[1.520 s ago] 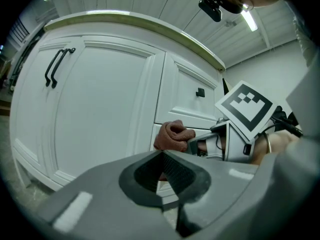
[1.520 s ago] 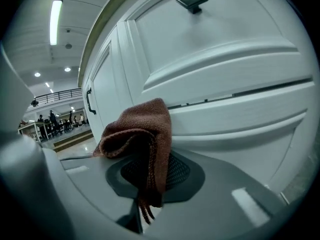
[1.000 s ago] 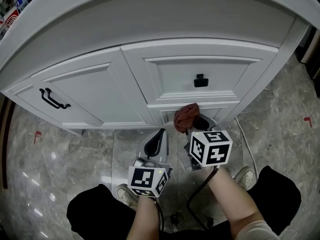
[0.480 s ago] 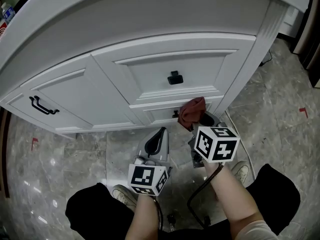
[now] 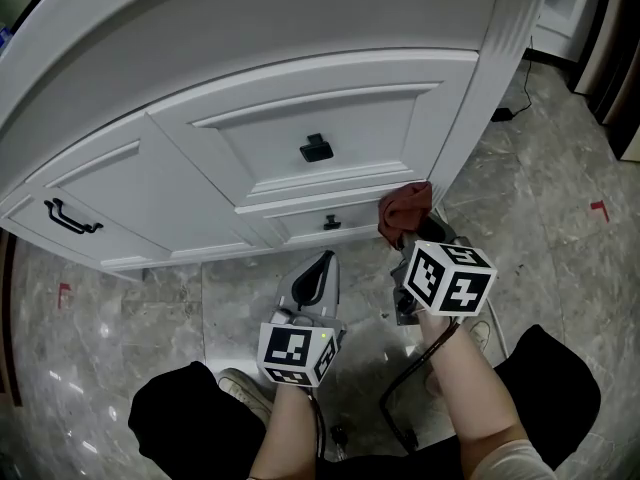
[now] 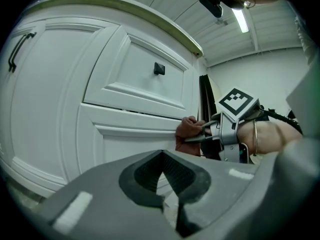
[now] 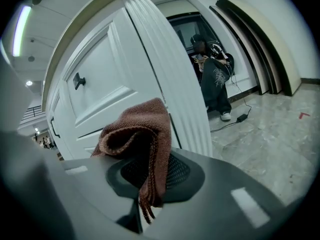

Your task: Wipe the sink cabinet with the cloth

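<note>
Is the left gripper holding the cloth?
No, the cloth is clamped in the right gripper, while the left gripper has its jaws closed on nothing.

Setting: large indoor room, possibly a showroom or studio. Evidence: white panelled sink cabinet (image 5: 300, 118) on grey marble-pattern floor tiles (image 5: 120, 328); red tape marks (image 5: 598, 209) on floor; ceiling tube light (image 6: 243, 20); person (image 7: 212, 79) seated by far wall.
</note>
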Tool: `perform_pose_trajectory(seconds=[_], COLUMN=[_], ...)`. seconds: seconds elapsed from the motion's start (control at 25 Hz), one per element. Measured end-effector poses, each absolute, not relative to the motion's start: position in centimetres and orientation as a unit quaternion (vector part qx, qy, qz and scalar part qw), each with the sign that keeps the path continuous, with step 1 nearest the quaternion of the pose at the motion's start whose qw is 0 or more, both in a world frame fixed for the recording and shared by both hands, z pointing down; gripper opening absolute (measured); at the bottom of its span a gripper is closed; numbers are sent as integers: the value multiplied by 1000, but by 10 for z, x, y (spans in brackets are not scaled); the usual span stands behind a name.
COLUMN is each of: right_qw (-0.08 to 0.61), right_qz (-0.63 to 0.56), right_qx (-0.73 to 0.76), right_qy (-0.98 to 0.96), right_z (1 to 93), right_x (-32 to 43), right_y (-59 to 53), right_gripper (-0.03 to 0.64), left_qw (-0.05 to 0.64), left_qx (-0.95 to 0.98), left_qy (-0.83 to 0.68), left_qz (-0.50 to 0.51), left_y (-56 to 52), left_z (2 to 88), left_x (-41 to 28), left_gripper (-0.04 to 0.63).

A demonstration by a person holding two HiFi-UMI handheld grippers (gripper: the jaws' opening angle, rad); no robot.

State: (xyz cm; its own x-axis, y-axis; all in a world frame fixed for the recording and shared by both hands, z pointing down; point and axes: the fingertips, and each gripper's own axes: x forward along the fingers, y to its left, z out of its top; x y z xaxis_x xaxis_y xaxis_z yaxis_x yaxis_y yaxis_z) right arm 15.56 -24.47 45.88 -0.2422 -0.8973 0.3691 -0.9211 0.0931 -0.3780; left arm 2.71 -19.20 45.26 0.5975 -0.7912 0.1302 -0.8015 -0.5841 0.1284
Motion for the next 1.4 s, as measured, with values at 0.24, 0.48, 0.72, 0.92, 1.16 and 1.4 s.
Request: perform_pose_trajectory(seconds=[0.24,0.48,0.72,0.92,1.16,1.4], right_qw=[25,43,78,91,91,89], right_qz=[253,233,242,254,268,272], right_qx=[650,603,532,497,476,480], right_qy=[-716,-762,-808,-825,-833,-829], right_z=[458,464,492,509,520,523], right_x=[186,121,20,-41,-86,-83], right_y=[-236,-223,-226,-238,-255,-257], right_gripper=[78,78,78,78,78,78], left_qw=[86,81,82,89,91,92], left_qx=[891,878,852,834,822,828], left_qy=[-445,-470,-516,-543,-561,-552], left_qz=[39,45,37,45,45,41], left_y=[-185,-184,-188,-189,-195,-199], left_z=[463,466,463,472,476,479], left_x=[24,-10,-66,-109,-140,-131], left_gripper=[0,0,0,0,0,0])
